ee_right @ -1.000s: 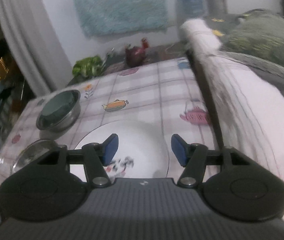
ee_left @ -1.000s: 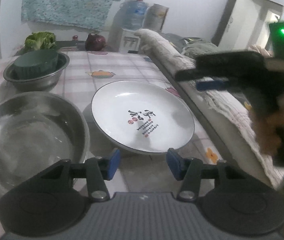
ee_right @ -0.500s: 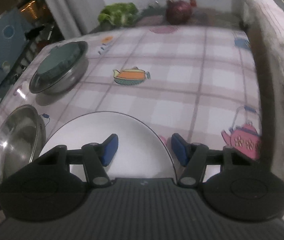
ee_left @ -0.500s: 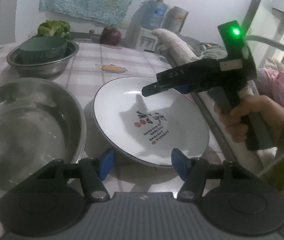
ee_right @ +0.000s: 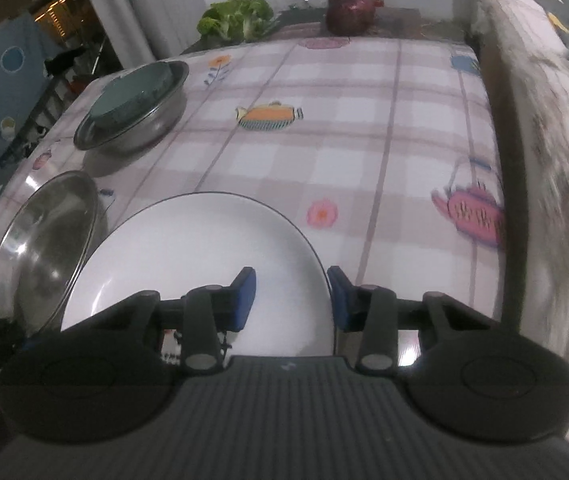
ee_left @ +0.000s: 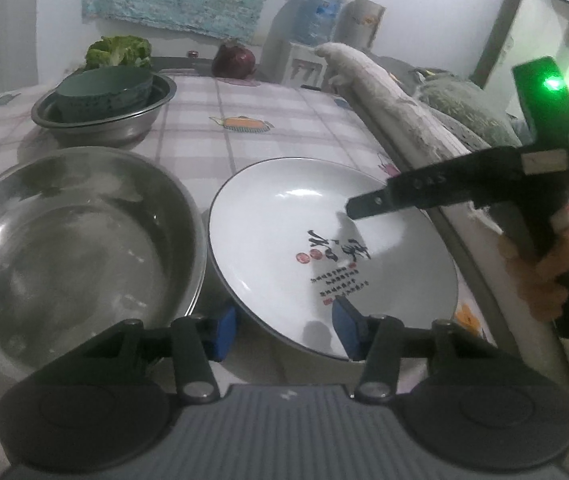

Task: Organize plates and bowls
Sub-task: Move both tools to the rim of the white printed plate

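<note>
The white plate (ee_left: 324, 248) lies on the bench (ee_right: 324, 152) beside the large steel bowl (ee_left: 68, 248), its rim between the closing, not yet gripping fingers of left gripper (ee_left: 284, 330) and right gripper (ee_right: 290, 298)

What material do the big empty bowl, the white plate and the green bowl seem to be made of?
Big empty bowl: apparently stainless steel, shiny, with mirror-like glare and grey reflections.
White plate: probably glazed ceramic, glossy white with a thin dark rim and printed characters.
Green bowl: matte dark green with a ribbed wall; ceramic or plastic, unclear.
</note>
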`<state>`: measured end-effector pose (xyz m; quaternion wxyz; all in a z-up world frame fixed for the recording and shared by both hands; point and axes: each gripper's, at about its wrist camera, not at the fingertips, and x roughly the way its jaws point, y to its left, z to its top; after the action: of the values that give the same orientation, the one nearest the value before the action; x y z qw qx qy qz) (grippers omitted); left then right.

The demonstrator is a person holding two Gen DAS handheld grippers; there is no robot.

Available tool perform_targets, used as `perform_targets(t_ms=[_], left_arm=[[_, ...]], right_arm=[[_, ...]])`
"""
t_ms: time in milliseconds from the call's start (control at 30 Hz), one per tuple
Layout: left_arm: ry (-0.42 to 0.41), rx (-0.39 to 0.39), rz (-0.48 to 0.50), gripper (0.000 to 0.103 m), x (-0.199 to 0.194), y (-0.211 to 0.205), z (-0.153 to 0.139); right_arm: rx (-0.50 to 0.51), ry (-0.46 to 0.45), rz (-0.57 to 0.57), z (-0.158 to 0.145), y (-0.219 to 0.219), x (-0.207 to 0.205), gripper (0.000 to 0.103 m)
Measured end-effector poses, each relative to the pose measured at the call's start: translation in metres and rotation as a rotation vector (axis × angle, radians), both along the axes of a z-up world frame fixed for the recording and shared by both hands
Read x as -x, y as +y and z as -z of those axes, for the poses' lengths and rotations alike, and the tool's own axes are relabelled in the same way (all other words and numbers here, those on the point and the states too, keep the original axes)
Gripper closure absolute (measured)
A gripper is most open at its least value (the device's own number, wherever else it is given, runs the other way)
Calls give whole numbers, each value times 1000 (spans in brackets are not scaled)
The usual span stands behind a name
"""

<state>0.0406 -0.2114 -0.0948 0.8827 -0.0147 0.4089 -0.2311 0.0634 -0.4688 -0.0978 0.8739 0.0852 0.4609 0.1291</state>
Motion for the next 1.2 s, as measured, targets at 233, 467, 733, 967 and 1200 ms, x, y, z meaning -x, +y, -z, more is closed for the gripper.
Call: perform_targets(t_ms=[233,467,733,967,1200], left_arm=[[33,4,73,52,24,19,1],[49,-15,162,52,53,42,0],[56,-29,181,52,73,77,-3],[68,-33,144,67,69,94,-4],[50,-71,139,74,68,90,-2]], right_arm=[[-8,21,92,-3,11,67,65],[-39,24,225,-3,33,141,64],[-114,-9,338,-1,68,191,64],[-175,-54,394,3,82,203,68],[-203,-48,471,4,77,235,74]])
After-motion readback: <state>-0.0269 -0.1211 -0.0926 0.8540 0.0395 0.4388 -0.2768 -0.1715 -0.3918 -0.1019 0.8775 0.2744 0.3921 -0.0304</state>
